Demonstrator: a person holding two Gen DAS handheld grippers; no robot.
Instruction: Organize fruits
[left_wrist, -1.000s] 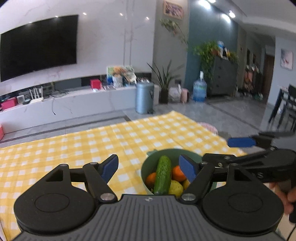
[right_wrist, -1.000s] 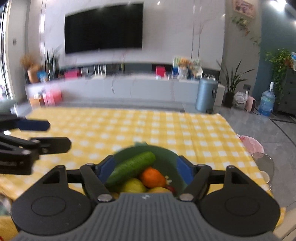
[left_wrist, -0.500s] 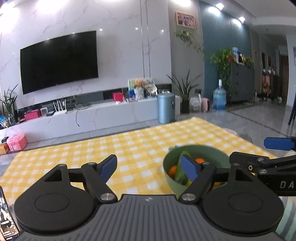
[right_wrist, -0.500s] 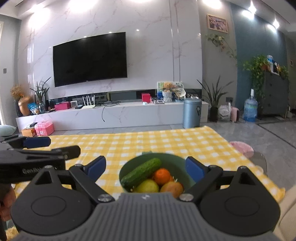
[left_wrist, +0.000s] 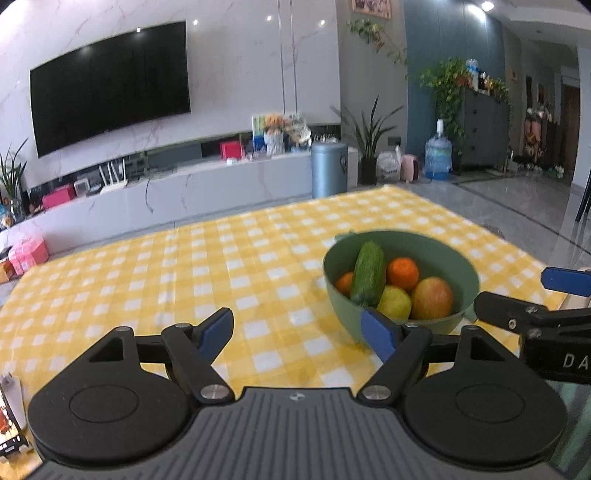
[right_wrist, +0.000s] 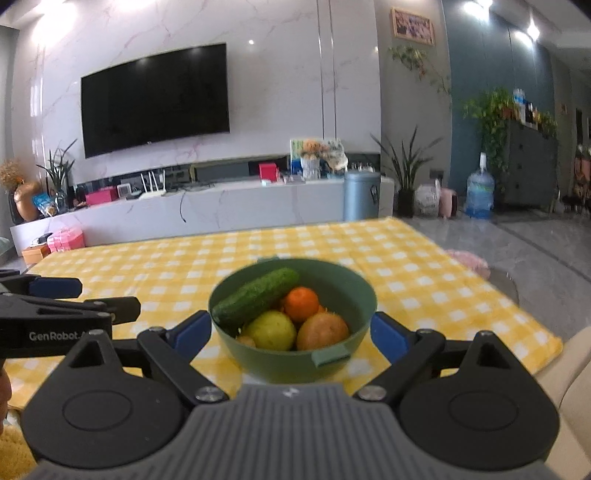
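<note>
Change: both grippers are sitting lower and closer to the table than a second ago; the bowl is now lying further right in the left wrist view, and the cucumber is showing full length again.
Left gripper (left_wrist: 300, 330): its jaws have just been opening, and they are standing wide over bare cloth with nothing between them; its right blue pad (left_wrist: 378, 332) is overlapping the bowl's near wall in the picture, whether touching I cannot tell.
Right gripper (right_wrist: 291, 334): its jaws have just been opening too, and now they are standing wide, one pad on each side of the bowl, apart from its wall.
Bowl (right_wrist: 280, 360): green, it is standing upright on the cloth near the table's front edge, just ahead of the right gripper.
Fruits: a cucumber (right_wrist: 255, 297) is leaning across the top toward the left rim; an orange (right_wrist: 303, 303) is lying behind; a yellow-green fruit (right_wrist: 271, 329) and a reddish apple (right_wrist: 322, 331) are sitting in front, side by side.
Cloth (right_wrist: 147, 269): yellow and white checks, it is covering the whole table.
Far: a grey bin (right_wrist: 361, 195) is standing on the floor beyond the table; a dark TV (right_wrist: 155, 98) is hanging on the marble wall.
</note>
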